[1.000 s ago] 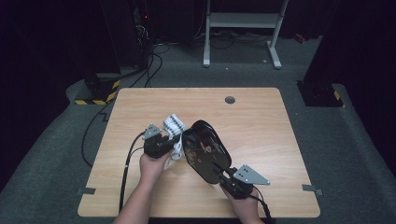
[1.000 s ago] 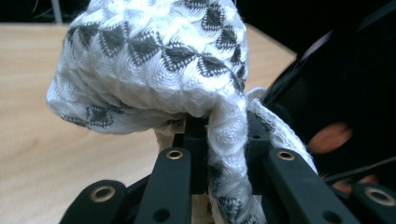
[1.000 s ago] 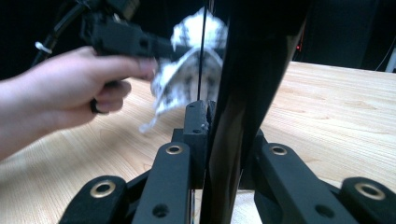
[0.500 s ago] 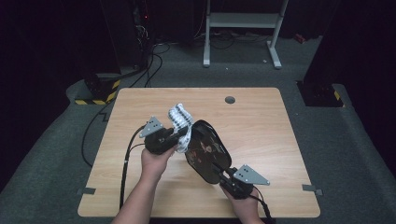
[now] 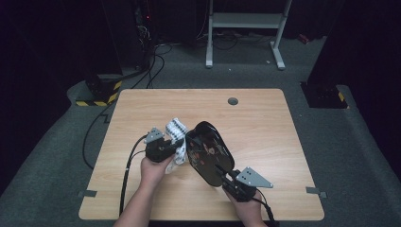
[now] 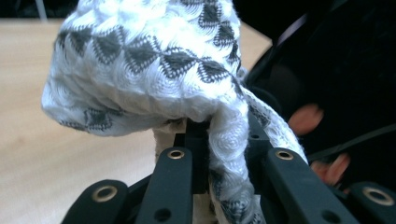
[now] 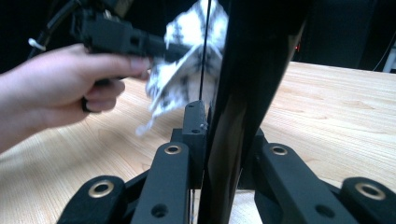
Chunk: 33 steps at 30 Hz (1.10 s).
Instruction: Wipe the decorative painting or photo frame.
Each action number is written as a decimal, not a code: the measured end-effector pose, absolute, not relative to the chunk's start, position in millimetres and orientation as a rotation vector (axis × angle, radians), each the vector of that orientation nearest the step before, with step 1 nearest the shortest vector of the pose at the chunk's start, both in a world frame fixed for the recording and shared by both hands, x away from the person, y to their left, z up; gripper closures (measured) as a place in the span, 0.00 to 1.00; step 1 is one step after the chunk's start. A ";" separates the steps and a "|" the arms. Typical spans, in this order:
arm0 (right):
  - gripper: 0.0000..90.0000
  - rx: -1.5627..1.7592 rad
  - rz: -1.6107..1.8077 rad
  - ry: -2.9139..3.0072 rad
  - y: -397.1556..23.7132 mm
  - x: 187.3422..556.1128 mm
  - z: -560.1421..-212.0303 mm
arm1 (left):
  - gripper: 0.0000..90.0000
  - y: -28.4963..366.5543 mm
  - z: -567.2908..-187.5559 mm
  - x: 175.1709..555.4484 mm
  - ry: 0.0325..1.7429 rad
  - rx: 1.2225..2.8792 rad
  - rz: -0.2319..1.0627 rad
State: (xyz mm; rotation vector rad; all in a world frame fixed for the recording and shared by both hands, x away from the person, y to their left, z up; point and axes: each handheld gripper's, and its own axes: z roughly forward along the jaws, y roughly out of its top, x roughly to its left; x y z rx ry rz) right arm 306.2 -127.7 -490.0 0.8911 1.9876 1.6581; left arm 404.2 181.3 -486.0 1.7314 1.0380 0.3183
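Black tray's (image 7: 243,93) top and bottom beyond right gripper view's edges.

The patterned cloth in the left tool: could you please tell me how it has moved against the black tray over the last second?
The left tool carried the white-and-grey cloth up along the black tray half a second ago, then back down toward the person, as if wiping it. The right tool stayed clamped on the tray's edge, holding it tilted above the table. Both grips are unchanged.
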 end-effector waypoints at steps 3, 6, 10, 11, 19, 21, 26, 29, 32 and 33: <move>0.88 0.894 1.656 1.986 -127.9 306.4 -490.1 | 0.86 177.6 -498.5 402.2 1.043 1.788 0.304; 0.88 0.895 1.655 1.985 -128.2 306.6 -490.2 | 0.86 175.2 -507.4 399.0 1.045 1.828 0.289; 0.89 0.899 1.656 1.986 -128.3 306.6 -490.1 | 0.86 174.2 -508.4 394.8 1.037 1.858 0.301; 0.89 0.899 1.657 1.987 -128.4 306.7 -490.2 | 0.86 175.4 -505.7 394.0 1.033 1.849 0.307; 0.89 0.902 1.659 1.987 -128.3 306.7 -490.3 | 0.86 179.9 -468.1 395.3 0.984 1.779 0.394; 0.89 0.904 1.660 1.986 -128.3 306.6 -490.3 | 0.86 178.7 -458.1 396.3 0.966 1.769 0.411; 0.89 0.906 1.659 1.985 -128.2 306.5 -490.3 | 0.86 173.0 -433.8 396.8 0.905 1.746 0.435; 0.89 0.907 1.660 1.984 -128.2 306.5 -490.4 | 0.86 166.5 -420.9 393.9 0.847 1.751 0.462; 0.89 0.909 1.660 1.983 -128.3 306.4 -490.5 | 0.86 162.8 -415.8 392.0 0.818 1.756 0.472; 0.88 0.909 1.660 1.983 -128.4 306.4 -490.5 | 0.86 163.1 -416.4 392.5 0.818 1.760 0.469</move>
